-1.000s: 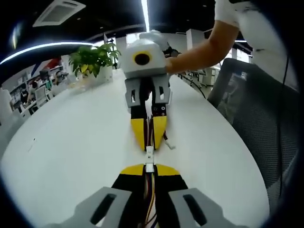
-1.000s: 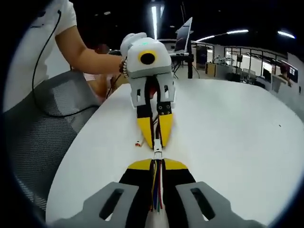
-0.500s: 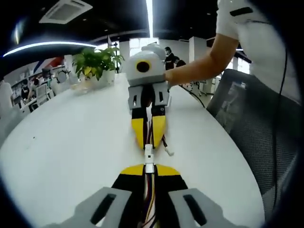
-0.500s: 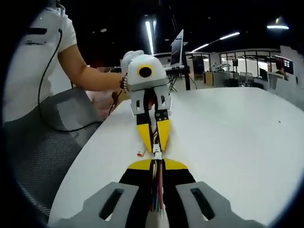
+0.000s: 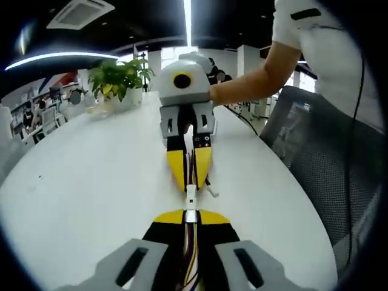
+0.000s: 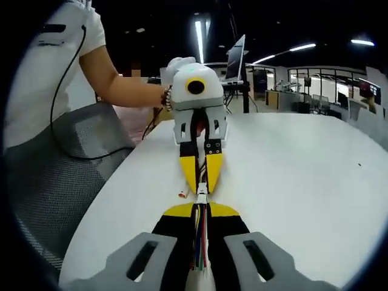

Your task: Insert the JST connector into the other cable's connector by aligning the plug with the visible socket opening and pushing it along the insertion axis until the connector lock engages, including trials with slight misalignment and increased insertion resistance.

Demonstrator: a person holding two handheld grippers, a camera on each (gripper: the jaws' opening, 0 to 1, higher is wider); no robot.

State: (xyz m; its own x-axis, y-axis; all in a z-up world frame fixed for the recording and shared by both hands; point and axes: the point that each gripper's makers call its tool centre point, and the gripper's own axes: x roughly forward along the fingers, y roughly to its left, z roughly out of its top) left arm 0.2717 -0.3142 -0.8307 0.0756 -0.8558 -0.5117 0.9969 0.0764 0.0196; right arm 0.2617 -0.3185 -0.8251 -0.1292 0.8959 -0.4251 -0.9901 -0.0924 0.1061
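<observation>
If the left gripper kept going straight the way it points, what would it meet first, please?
Most likely the right gripper, facing it tip to tip; the small white connectors between them already look joined, so there is hardly any free travel.

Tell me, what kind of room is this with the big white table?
It looks like an open-plan office. Past the white table stand a potted plant and a mesh office chair, with rows of desks under long ceiling lights.

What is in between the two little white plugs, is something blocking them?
Nothing visible blocks them. The left hand-held gripper holds its connector and the right hand-held gripper holds the other connector; they meet tip to tip above the white table.
</observation>
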